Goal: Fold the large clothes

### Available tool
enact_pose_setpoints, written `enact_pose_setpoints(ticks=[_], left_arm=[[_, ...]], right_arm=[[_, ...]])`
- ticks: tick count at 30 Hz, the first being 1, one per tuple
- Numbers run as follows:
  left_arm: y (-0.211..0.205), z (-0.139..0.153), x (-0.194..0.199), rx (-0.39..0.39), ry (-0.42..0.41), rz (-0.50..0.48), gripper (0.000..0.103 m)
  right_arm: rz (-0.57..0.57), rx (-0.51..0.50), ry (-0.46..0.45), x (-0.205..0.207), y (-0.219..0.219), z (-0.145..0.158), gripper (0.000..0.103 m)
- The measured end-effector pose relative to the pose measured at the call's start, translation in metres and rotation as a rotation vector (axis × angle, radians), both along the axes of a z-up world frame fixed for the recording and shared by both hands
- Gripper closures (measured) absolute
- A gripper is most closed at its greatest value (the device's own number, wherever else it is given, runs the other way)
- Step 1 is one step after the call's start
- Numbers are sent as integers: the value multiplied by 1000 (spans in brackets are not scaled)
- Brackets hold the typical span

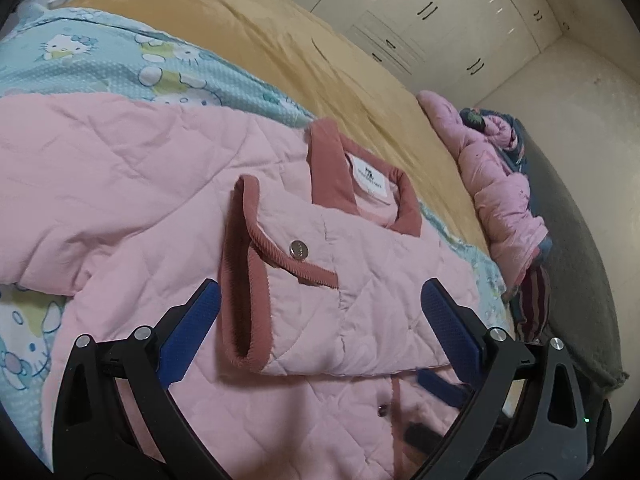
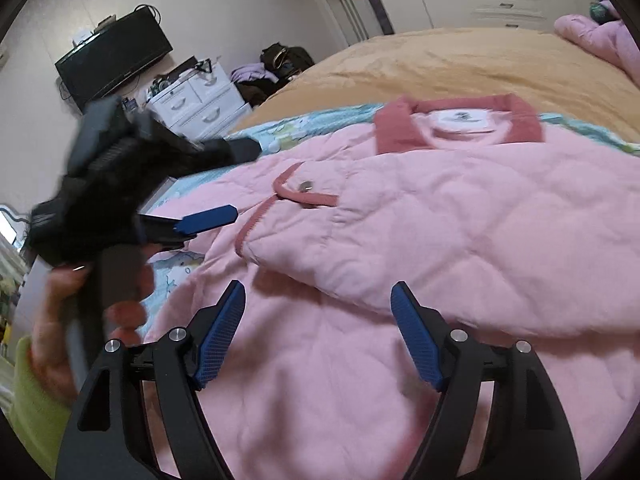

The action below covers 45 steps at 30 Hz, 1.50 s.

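a white neck label point(image 1: 370, 176) was sewn inside the dusty-rose collar point(image 1: 326, 152) of the pink quilted jacket point(image 1: 160, 184); it carried a small dark logo and a line of print, too small to read in the left wrist view and blurred in the right wrist view. the light blue bedsheet point(image 1: 120, 68) bore a cartoon cat print with no legible words. the snap button point(image 1: 298, 249) on the jacket showed faint marks that could not be read.

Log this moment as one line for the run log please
stage: sleeve folded across pink jacket | left gripper: open, empty | right gripper: open, empty
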<state>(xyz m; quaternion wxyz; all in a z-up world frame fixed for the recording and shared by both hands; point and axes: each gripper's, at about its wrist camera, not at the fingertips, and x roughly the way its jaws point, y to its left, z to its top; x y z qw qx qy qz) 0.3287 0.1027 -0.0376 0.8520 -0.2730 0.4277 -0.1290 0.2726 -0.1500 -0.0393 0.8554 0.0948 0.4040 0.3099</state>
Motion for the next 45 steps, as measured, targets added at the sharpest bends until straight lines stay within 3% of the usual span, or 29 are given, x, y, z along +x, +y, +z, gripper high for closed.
enact_pose_setpoints(ticks=[2,7,9,10,12,17,22,26,32,38,45], left_arm=[[-3,-6,4,20,14,10,11],[-14,-20,15,80,52,2,37],[-21,-24,17,97,62,-9,57],[-23,-24,18,115,66,-7,62],[-27,-24,18,170,58,1,94],[-28,3,7,285,-63,-19,100],[-22,33,1,300,-173,16,100],[-18,18,2,302,-148,31,100],[-14,-15,3,352,-79,35,100],[-11,-33,4,372,-41,25,98],[-6,-50,4,334,-14,33,94]], right_arm=[[-39,-1,-6,-7,-24,5,29],[-130,-17,-2,-12,-73,5,29],[-157,-20,3,-13,-87,3,29],[-181,-16,10,-14,-97,2,29],[-213,-17,19,-15,-110,0,29],[-306,-44,15,-17,-145,0,29],[-410,-67,-41,9,-167,15,29],[-411,-112,-56,44,-164,19,29],[-389,-194,35,91,-154,-9,27],[-405,-255,163,112,-157,-48,19],[-403,-246,187,116,-158,-68,18]])
